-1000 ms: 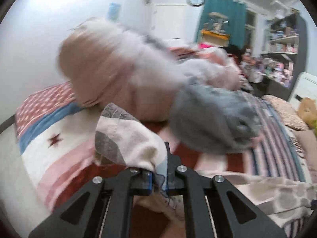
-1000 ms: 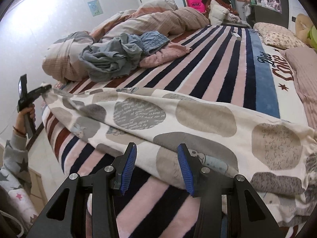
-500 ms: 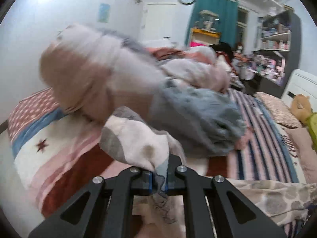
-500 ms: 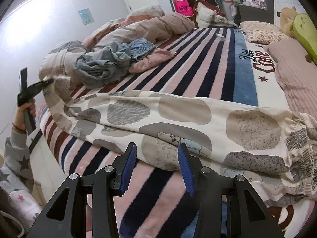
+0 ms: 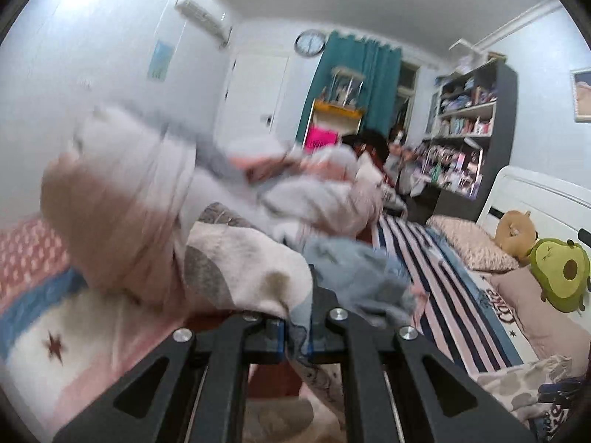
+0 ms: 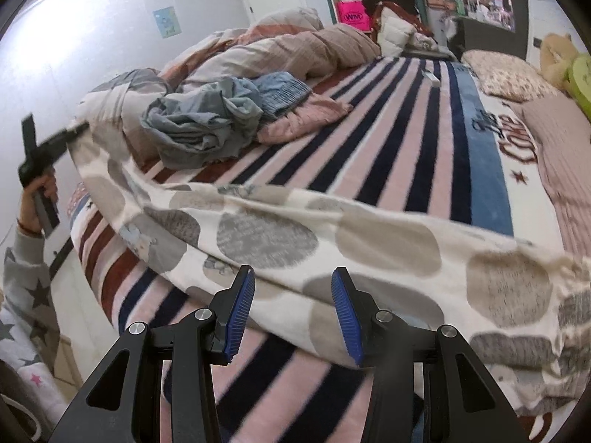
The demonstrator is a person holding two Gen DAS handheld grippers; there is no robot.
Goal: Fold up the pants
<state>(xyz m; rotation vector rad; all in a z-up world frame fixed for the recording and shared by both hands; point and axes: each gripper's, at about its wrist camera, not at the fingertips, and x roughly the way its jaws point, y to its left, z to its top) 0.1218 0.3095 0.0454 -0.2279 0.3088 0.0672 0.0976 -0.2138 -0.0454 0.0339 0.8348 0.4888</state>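
The pants, cream with grey and beige blobs, lie stretched across the striped bed, running from the 9 o'clock edge of the right wrist view to its 4 o'clock corner. One end is lifted off the bed, pinched tight in the left tool, whose blue pads have closed on the fabric; from the right wrist view that tool sits at 9 o'clock, gripped by a hand in a star-print sleeve. The right tool hangs at 6 o'clock just over the near edge of the pants, its jaws partly apart and pressing on nothing.

Beyond the pants, toward 11 o'clock, a heap of grey-blue clothes lies beside a pink garment, with a rumpled duvet behind. An avocado plush rests at 3 o'clock in the left wrist view.
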